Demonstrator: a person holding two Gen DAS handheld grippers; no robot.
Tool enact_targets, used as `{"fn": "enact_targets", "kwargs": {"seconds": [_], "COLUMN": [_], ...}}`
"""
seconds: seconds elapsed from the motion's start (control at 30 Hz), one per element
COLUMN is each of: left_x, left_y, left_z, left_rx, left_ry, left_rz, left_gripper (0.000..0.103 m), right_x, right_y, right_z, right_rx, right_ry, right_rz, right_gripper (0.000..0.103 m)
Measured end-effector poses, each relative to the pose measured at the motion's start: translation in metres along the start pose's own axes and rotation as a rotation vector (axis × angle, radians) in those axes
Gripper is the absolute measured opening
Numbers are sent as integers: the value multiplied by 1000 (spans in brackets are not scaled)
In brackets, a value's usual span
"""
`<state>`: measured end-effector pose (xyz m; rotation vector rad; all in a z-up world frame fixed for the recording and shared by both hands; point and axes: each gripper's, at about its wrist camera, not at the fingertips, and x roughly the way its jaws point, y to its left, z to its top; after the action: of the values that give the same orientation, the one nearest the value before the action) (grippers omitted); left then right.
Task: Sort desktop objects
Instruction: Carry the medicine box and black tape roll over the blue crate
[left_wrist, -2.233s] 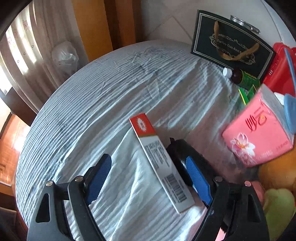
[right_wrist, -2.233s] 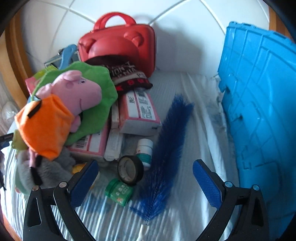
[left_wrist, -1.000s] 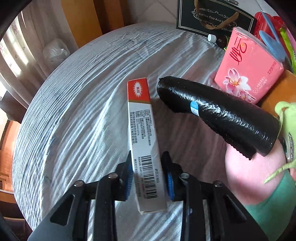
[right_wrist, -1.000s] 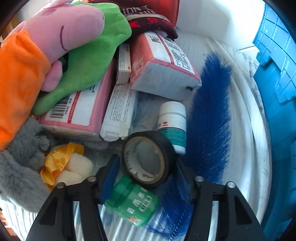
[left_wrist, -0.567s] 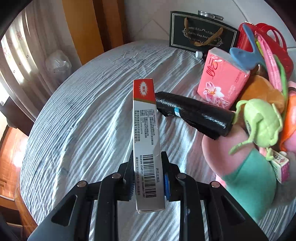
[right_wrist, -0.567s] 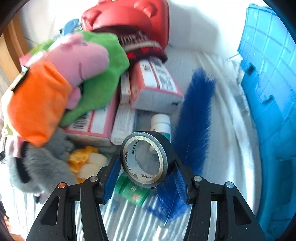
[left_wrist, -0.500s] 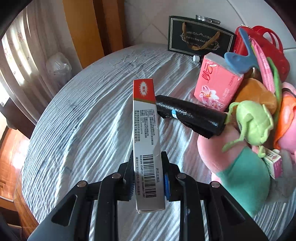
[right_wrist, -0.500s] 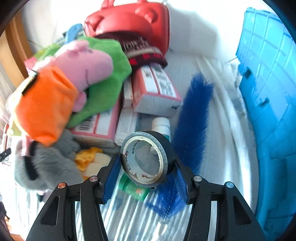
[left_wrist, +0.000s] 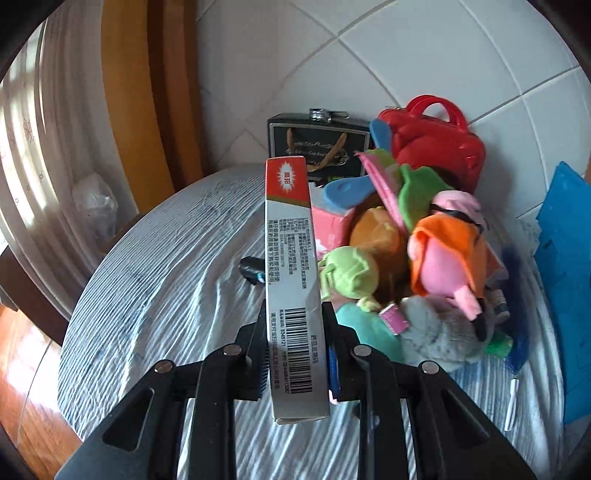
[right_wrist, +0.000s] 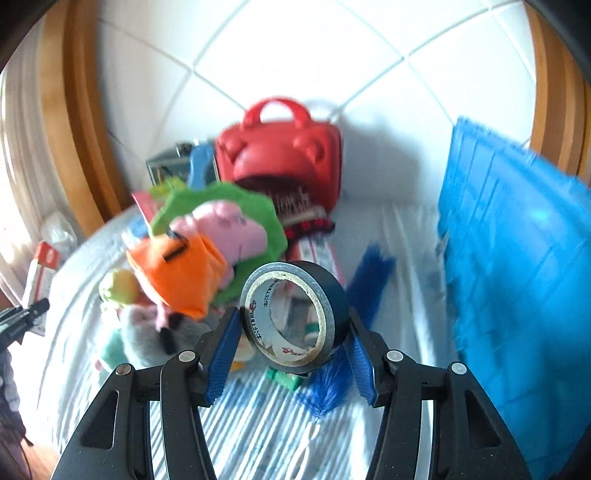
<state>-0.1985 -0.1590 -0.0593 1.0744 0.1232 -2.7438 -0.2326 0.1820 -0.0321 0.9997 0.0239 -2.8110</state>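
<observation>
Left gripper (left_wrist: 295, 354) clamps a long box (left_wrist: 291, 280) held above the table (left_wrist: 155, 280): red end with white characters, grey side with small Chinese print and a barcode, digits too small to trust. Right gripper (right_wrist: 291, 343) squeezes a black tape roll (right_wrist: 295, 317) above the toy pile (right_wrist: 192, 266); its core's red logos are unreadable. Black gift bag (left_wrist: 317, 147) bears illegible gold script.

Bright daylight from the curtained window (left_wrist: 33, 155) at left, strong fisheye bending with dark corners, right wrist view motion-blurred, white tiled wall (right_wrist: 295, 55) glaring
</observation>
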Motion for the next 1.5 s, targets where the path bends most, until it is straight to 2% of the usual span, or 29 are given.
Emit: {"fn": "enact_targets", "kwargs": {"seconds": [0.33,0.67,0.87,1.07,1.27,1.5], "left_x": [-64,-143,-193,-243,-269,-251], "left_y": [-108,-243,-328,-416,-499,-560], "left_z": [4,16,21,19,4,-19], "left_rx": [100,213,267,322,388,476], "left_ry": [-112,-254,-316,-371,-340,-213], "left_rz": [-188,-388,-478,-563,-634,-598], "left_gripper": [24,24,24,24,24,24], "right_x": [-97,-182,-206,-219,-231,-231], "right_y": [-37,-124,-189,-265,-316,-348], "right_z": [12,-2,-14,-34,-52,-62], "right_rx": [-2,72,120,175,212,204], "right_ry": [-186,-328,-348,-332,-314,-289], "right_rz": [-59,-180,-272,-371,-426,-466], "right_gripper": [55,55,55,55,55,55]}}
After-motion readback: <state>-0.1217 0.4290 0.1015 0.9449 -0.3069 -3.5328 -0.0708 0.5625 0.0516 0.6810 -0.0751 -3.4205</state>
